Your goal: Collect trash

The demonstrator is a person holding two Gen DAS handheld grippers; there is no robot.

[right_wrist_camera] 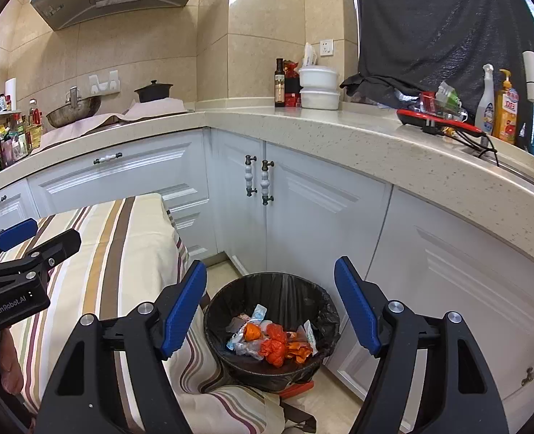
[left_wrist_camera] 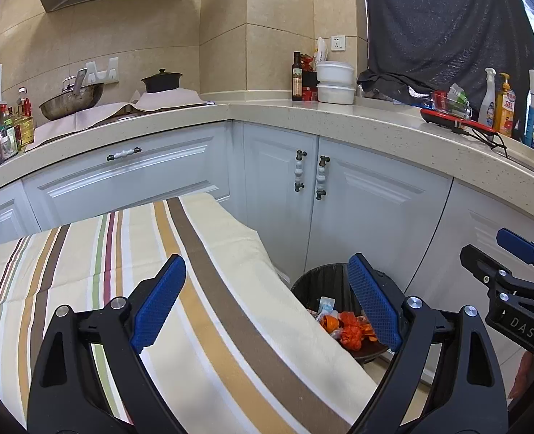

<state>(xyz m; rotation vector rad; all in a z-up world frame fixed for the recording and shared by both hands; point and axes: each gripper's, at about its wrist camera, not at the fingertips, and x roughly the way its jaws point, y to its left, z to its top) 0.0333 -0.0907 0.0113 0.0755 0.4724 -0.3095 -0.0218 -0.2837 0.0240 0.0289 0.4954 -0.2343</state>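
Trash sits in a black-lined bin (right_wrist_camera: 272, 329) on the floor.
We hold both hand-held grippers released and empty: right hand-held gripper (right_wrist_camera: 270, 307) above the bin, left hand-held gripper (left_wrist_camera: 267, 303) over the striped surface (left_wrist_camera: 86, 271) beside it.

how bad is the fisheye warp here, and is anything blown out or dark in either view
Left wrist view: strong barrel distortion, the countertop edge bows into an arc, black vignette in the corners, the trash bin interior dim. Right wrist view: same bowing on the countertop edge, bright clipped daylight at the far right edge beside the dark cloth; the orange trash stays sharp and well lit.
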